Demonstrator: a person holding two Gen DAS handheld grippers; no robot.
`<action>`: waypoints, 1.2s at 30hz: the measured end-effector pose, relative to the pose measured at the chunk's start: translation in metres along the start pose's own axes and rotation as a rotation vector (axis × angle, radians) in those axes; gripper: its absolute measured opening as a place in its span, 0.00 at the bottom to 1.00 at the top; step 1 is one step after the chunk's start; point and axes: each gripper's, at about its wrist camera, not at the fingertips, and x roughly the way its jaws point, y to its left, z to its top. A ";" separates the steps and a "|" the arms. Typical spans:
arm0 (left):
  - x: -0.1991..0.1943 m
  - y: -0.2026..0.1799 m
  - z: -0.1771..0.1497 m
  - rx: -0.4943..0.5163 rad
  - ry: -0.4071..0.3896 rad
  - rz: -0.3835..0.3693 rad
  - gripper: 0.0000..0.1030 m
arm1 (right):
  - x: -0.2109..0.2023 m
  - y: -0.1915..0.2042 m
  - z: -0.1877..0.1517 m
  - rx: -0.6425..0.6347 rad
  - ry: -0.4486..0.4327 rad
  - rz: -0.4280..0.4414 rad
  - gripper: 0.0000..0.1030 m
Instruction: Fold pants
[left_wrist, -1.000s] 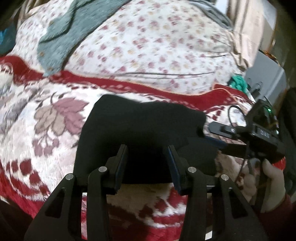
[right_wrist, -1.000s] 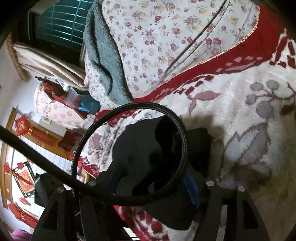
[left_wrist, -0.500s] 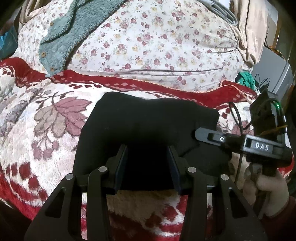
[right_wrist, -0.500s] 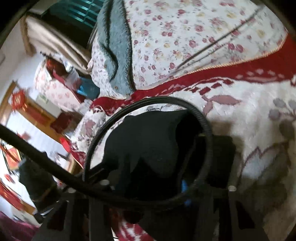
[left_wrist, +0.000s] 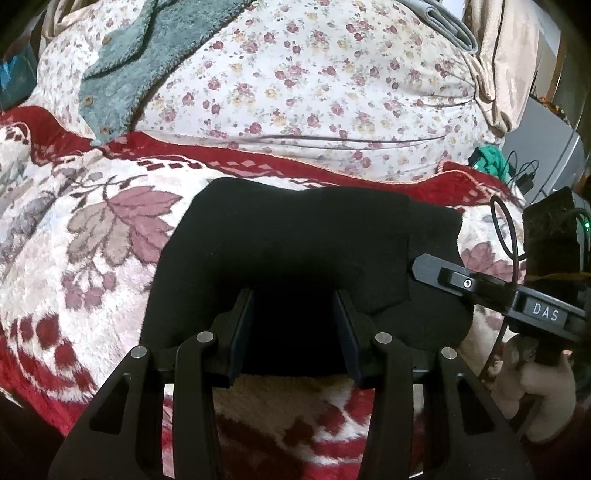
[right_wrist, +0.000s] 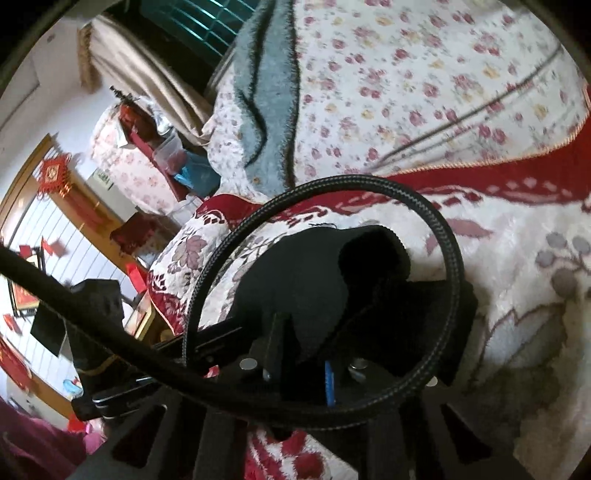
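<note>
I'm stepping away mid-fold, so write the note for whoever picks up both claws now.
Left claw: half open, astride the near edge of the black pants, pads not pressing.
Right claw: has just been closing and is now shut on the pants' right-hand edge.
Pants lie bunched on the red and white blanket, partly folded.
Left: carry the gripped edge across, flatten, finish the fold.

My count: one black pants (left_wrist: 295, 251), one red floral blanket (left_wrist: 92, 229), one teal fleece garment (left_wrist: 147, 55), my two grippers (left_wrist: 295, 332) (right_wrist: 299, 365).
</note>
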 end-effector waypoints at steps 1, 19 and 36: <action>-0.002 -0.002 0.000 0.003 0.000 -0.002 0.41 | -0.003 0.003 0.001 -0.006 -0.003 0.003 0.14; 0.015 -0.024 -0.004 0.074 0.014 -0.028 0.41 | -0.013 -0.029 -0.006 0.120 0.021 -0.052 0.16; -0.003 -0.017 -0.011 0.016 0.041 -0.243 0.59 | 0.005 -0.047 0.022 0.210 -0.043 0.110 0.51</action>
